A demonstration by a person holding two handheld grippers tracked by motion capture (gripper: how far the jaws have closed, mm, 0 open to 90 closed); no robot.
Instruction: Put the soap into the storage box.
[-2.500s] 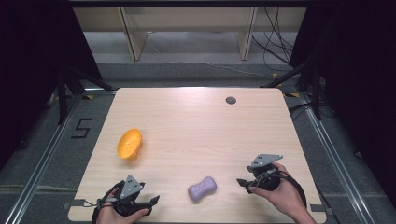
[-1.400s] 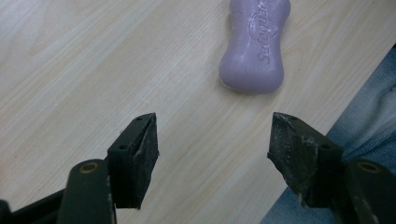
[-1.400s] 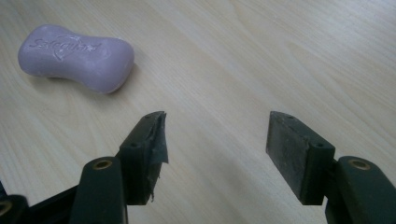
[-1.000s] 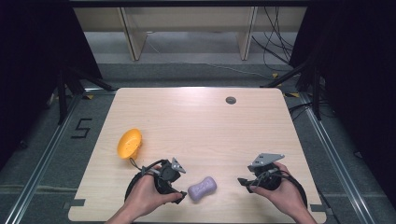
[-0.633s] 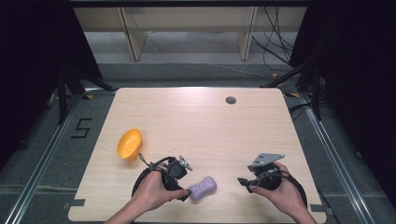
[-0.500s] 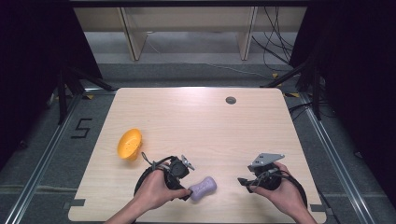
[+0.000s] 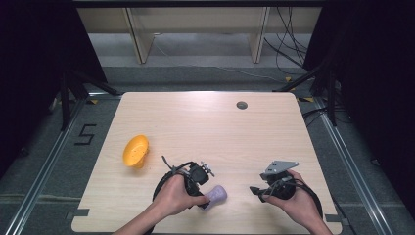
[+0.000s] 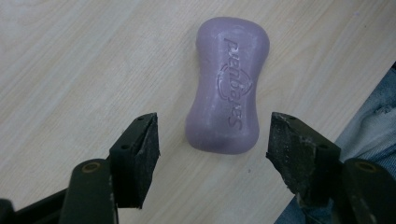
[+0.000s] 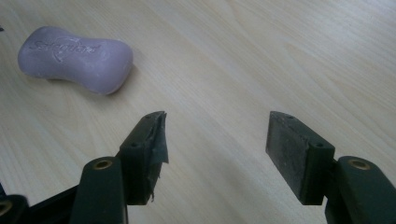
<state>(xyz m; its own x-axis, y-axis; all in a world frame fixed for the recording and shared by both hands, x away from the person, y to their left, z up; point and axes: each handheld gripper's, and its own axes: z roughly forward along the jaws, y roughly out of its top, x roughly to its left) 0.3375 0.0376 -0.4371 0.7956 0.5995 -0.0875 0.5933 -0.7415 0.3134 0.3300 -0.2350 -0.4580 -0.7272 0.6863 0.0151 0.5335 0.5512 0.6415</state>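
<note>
Left gripper view: we judge the approach step in hand, with the left claw (image 8: pixel 212 140) spread apart astride the near end of the purple soap bar (image 8: pixel 228 84) lying flat on the surface (image 8: pixel 70 60), so the next move calls for advancing, then closing.

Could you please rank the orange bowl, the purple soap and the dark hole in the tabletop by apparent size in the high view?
1. Orange bowl, largest.
2. Purple soap, though the left hand hides part of it.
3. Hole, smallest; it lies farther from the camera.
</note>
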